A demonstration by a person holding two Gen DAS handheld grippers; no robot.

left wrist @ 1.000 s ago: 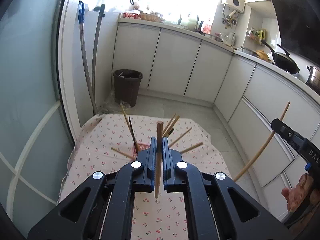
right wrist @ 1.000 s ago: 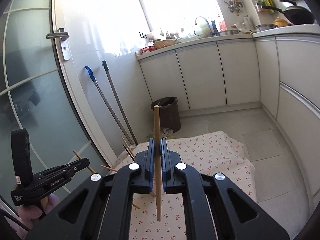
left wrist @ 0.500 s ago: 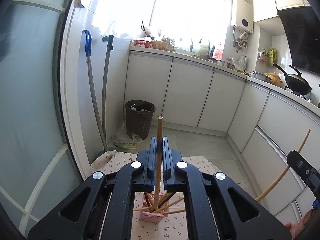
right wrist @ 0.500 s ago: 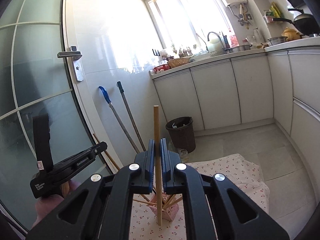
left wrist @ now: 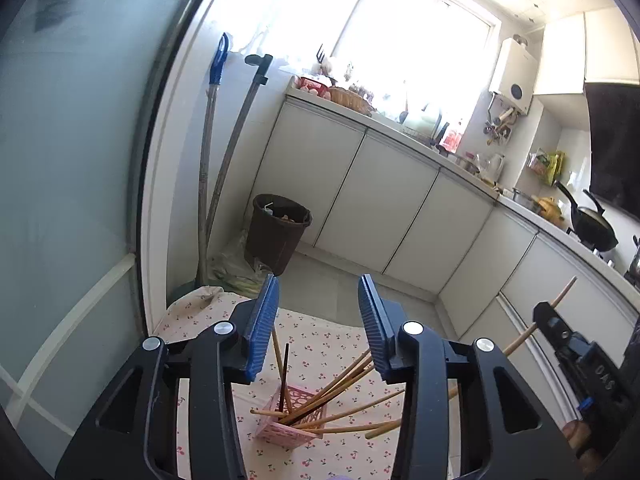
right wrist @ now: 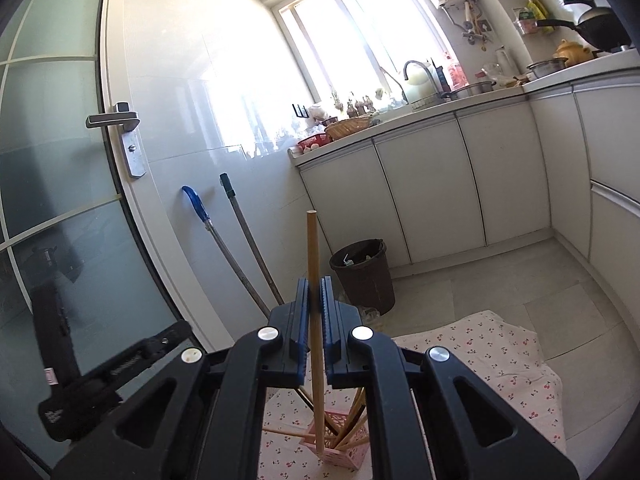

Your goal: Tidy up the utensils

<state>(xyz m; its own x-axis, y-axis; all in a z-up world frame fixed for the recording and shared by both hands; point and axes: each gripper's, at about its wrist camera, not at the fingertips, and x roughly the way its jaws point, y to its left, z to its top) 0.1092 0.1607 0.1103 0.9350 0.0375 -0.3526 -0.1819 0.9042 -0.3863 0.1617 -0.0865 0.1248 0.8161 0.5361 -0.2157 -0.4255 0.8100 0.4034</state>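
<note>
1. The small pink lattice plastic basket (left wrist: 289,420) stands on the cherry-print cloth (left wrist: 320,344) covering the table, with many wooden chopsticks (left wrist: 340,376) fanning out of it.
2. The left gripper (left wrist: 318,322) hangs above the basket, its blue-padded jaws spread wide and holding nothing.
3. The right gripper (right wrist: 315,312) has its jaws clamped on an upright light wooden chopstick (right wrist: 314,280) whose lower tip reaches into the basket (right wrist: 344,450).
</note>
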